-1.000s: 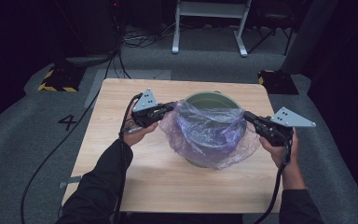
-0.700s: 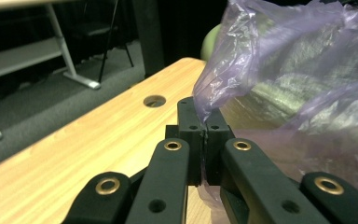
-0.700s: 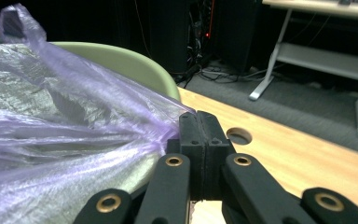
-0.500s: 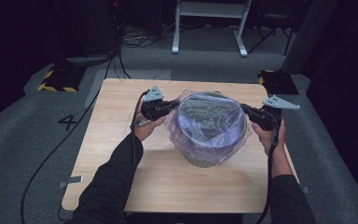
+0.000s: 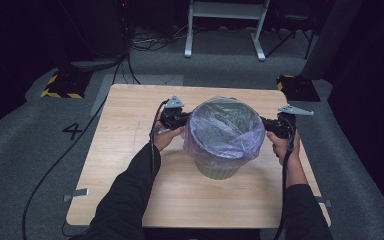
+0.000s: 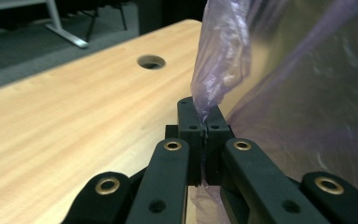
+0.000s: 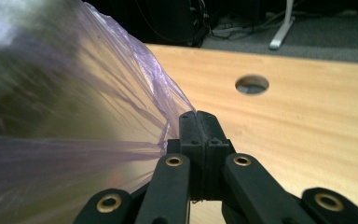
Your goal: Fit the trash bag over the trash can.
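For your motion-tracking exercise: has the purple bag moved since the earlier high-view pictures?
Yes. The purple bag, pinched by the left gripper and right gripper, has come down over the green bin, judged against the table.

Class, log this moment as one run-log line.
left gripper: shut on bag | right gripper: shut on bag | bag: stretched over bin rim | bin: upright on table

right gripper (image 7: 200, 122) | clamped on purple bag (image 7: 74, 135) | above table (image 7: 307, 121)

bag (image 5: 224, 131): thin glossy plastic | table (image 5: 130, 150): matt wood grain
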